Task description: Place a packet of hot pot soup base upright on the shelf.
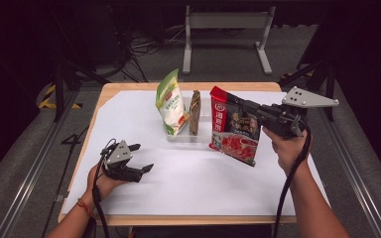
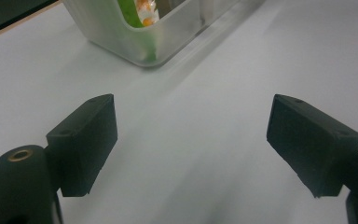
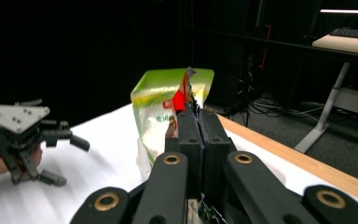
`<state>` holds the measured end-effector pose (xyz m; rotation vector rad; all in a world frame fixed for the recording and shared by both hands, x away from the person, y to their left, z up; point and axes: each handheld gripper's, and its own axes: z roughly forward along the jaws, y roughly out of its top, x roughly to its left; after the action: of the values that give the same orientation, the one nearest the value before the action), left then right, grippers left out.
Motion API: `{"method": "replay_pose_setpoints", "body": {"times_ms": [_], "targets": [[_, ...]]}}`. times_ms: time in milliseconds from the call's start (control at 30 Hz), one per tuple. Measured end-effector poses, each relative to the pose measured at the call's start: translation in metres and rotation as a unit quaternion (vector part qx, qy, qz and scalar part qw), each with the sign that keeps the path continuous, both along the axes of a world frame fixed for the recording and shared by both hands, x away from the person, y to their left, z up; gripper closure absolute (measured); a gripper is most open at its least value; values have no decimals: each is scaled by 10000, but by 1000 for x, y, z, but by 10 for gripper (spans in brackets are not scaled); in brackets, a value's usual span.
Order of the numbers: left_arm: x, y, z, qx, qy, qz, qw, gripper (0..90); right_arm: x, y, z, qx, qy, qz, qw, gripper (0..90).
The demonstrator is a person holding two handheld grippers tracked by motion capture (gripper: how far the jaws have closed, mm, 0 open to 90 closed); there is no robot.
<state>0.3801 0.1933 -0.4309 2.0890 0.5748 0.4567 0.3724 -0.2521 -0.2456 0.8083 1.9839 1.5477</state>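
Two grippers: right gripper (image 1: 250, 110) clamps red packet (image 1: 234, 131) above table; left gripper (image 1: 141, 157) wide.

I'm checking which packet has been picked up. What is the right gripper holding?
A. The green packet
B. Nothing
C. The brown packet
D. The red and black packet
D: in the high view the right gripper is clamped on the top edge of the red and black packet, which hangs beside the clear tray, while the green packet and the brown packet stand in that tray.
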Motion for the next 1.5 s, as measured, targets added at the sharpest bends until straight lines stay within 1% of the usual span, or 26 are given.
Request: {"method": "replay_pose_setpoints", "body": {"times_ms": [133,200,267,333,367,533,600,667,767,833,900,933,1100,1133,1200,1233,1300,1500], "targets": [[-1,0,1,-4,-32,13,10000,170,6,5,8,-132,-164,-128,9997,891],[-1,0,1,1,-43,15,10000,170,10,7,12,-133,-168,-146,9997,892],[-1,0,1,13,-33,7,10000,169,14,11,16,-159,-201,-228,9994,892],[-1,0,0,10,-27,3,10000,168,20,14,19,-186,-182,-275,9993,892],[-1,0,0,12,-31,3,10000,168,23,16,20,-219,-207,-351,9989,892],[0,-1,-1,27,7,4,10000,166,35,22,23,-211,-151,-433,9987,892],[0,-1,-1,37,24,-2,10000,164,39,24,24,-234,-161,-522,9982,892],[-1,-1,-1,31,22,-9,10000,164,45,25,25,-187,-124,-589,9980,892],[-1,-1,-1,26,25,-8,10000,163,50,29,27,-186,-134,-659,9976,892],[-1,-1,-1,44,40,1,10000,162,53,33,27,-192,-134,-722,9971,892],[-1,-1,-1,37,28,-12,10000,162,57,40,27,-282,-165,-791,9963,891],[-1,-1,-1,42,14,-16,10000,162,60,43,26,-260,-126,-817,9962,891],[-2,0,-1,28,19,-2,10000,162,72,54,24,-345,-78,-979,9946,891],[-2,0,-1,22,28,-9,10000,162,75,57,23,-391,-86,-1081,9933,891],[-2,0,-1,21,31,-10,10000,162,78,58,22,-382,-59,-1099,9932,891],[-2,0,-1,23,28,-8,10000,162,84,62,20,-372,-19,-1130,9929,891],[-2,0,-1,10,24,-23,10000,162,85,63,20,-379,-15,-1163,9925,891],[-2,0,-1,4,26,-20,10000,162,98,69,15,-369,29,-1283,9910,891]]}}
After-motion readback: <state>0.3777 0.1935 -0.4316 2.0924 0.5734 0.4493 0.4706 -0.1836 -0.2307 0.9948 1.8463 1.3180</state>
